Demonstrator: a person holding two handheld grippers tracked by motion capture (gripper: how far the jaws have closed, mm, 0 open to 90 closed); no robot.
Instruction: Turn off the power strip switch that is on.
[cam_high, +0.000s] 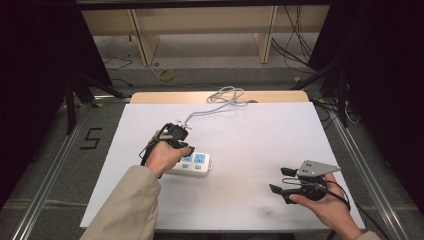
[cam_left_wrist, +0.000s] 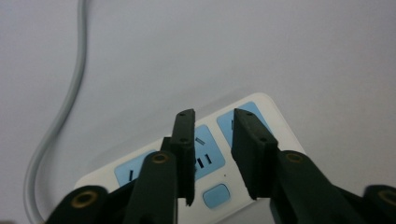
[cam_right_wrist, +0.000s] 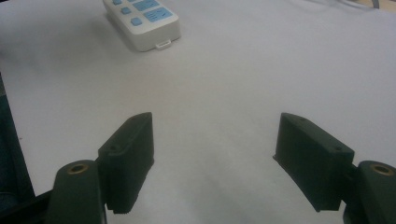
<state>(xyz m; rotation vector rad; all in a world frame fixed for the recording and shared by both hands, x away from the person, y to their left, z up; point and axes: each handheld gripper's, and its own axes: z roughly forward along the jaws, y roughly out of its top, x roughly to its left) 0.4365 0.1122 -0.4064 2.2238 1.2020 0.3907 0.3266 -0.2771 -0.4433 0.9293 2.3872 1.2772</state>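
Soft, even light fell on the white table (cam_high: 260, 150), while the surroundings toward nine and three o'clock stayed nearly black. Shadows were faint. The gripper views looked grainy, their near jaws soft-focused, with dimming toward the corners.

A white table top (cam_high: 250, 150) on grey floor, wooden shelving (cam_high: 200, 30) beyond.
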